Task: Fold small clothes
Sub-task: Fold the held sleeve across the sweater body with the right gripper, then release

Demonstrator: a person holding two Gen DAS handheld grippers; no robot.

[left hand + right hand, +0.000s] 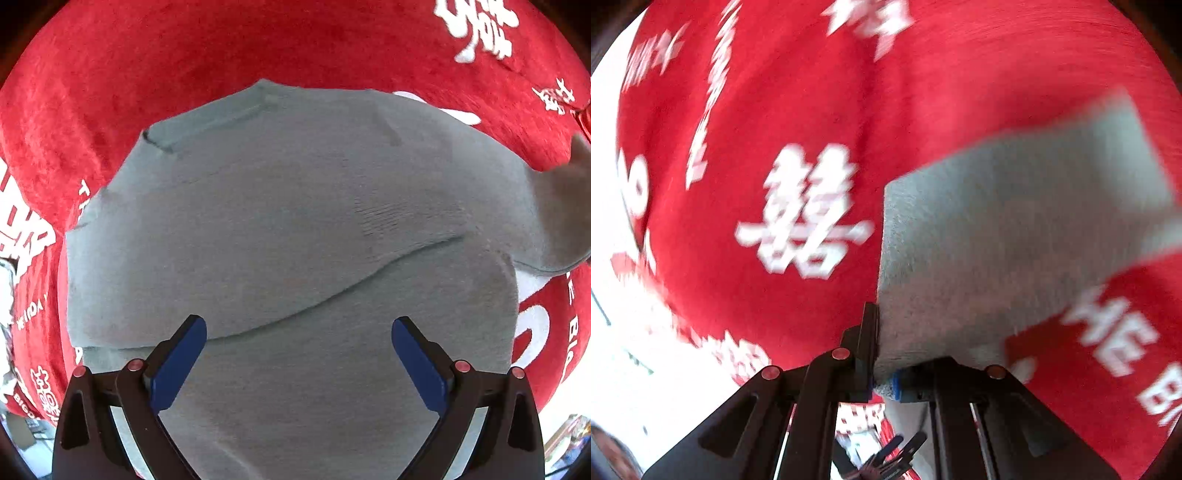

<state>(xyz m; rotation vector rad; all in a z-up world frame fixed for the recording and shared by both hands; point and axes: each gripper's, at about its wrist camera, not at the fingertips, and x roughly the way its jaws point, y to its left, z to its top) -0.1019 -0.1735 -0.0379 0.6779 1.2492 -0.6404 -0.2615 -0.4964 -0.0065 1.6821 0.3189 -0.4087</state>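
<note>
A grey knit garment (288, 221) lies spread on a red cloth, with a fold line running across its near part. My left gripper (299, 332) is open just above the garment's near edge, its blue pads (177, 369) wide apart and empty. My right gripper (882, 354) is shut on an edge of the grey garment (1015, 229), which lifts up and stretches away to the right in that blurred view. In the left wrist view a raised grey flap (565, 206) shows at the far right.
A red fleece cloth (258, 44) with white characters and letters covers the surface under the garment; it also shows in the right wrist view (812, 110). Its edge and a bright floor lie at the lower left of the right wrist view (635, 369).
</note>
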